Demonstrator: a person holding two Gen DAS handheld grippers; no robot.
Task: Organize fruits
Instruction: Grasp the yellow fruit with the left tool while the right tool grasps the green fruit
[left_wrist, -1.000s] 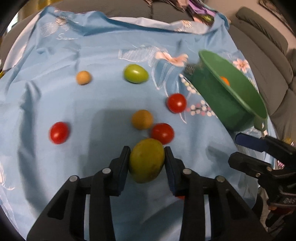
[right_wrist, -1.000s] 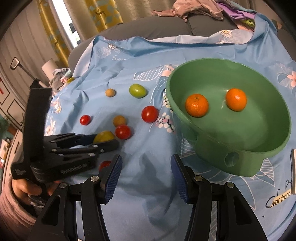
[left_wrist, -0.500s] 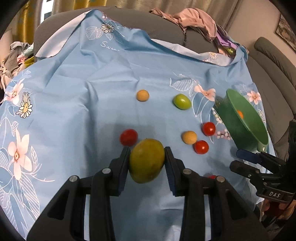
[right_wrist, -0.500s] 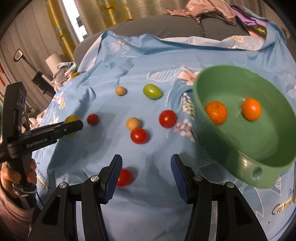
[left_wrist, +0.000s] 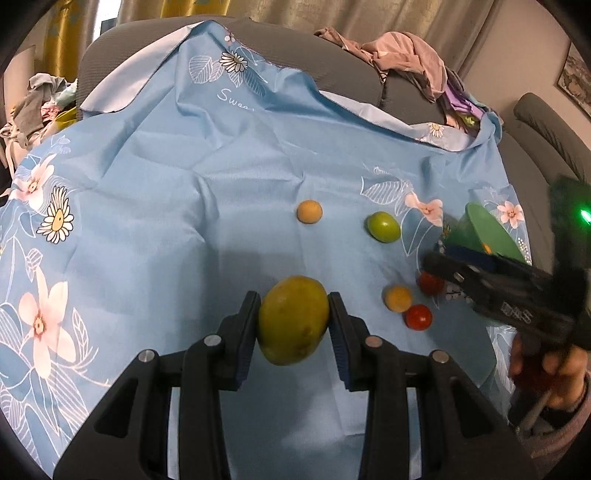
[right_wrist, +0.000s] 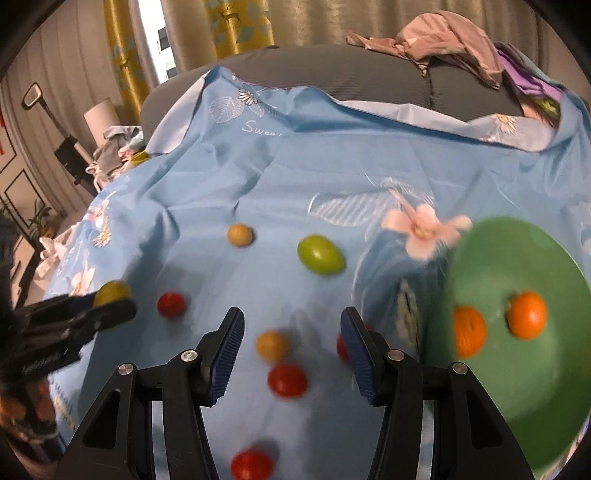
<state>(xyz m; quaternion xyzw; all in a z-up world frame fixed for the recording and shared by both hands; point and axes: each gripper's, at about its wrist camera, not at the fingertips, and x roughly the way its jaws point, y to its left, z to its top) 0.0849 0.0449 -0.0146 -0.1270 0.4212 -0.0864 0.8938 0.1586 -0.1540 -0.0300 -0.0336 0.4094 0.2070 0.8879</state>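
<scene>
My left gripper (left_wrist: 293, 314) is shut on a yellow-green mango (left_wrist: 293, 325), held above the blue floral cloth (left_wrist: 184, 206). Loose on the cloth are a green fruit (left_wrist: 383, 226), two small tan fruits (left_wrist: 309, 211) and several red tomatoes (left_wrist: 418, 316). My right gripper (right_wrist: 291, 325) is open and holds nothing. Below it lie a tan fruit (right_wrist: 272, 345) and a tomato (right_wrist: 287, 379). At its right, blurred, is the green bowl (right_wrist: 517, 387) with two oranges (right_wrist: 527, 314). The mango (right_wrist: 110, 291) also shows at the left of the right wrist view.
The cloth covers a grey sofa (left_wrist: 332, 62) with a pile of clothes (left_wrist: 402, 55) on its backrest. More clothing (right_wrist: 110, 147) lies off the cloth's left edge. A hand (left_wrist: 546, 365) holds the right gripper's body at the lower right. Bare cloth stretches left of the fruits.
The left gripper has carried the mango leftward and a little up, away from the bowl. The right gripper has swung left over the loose fruits, so the bowl now sits at its right edge.
</scene>
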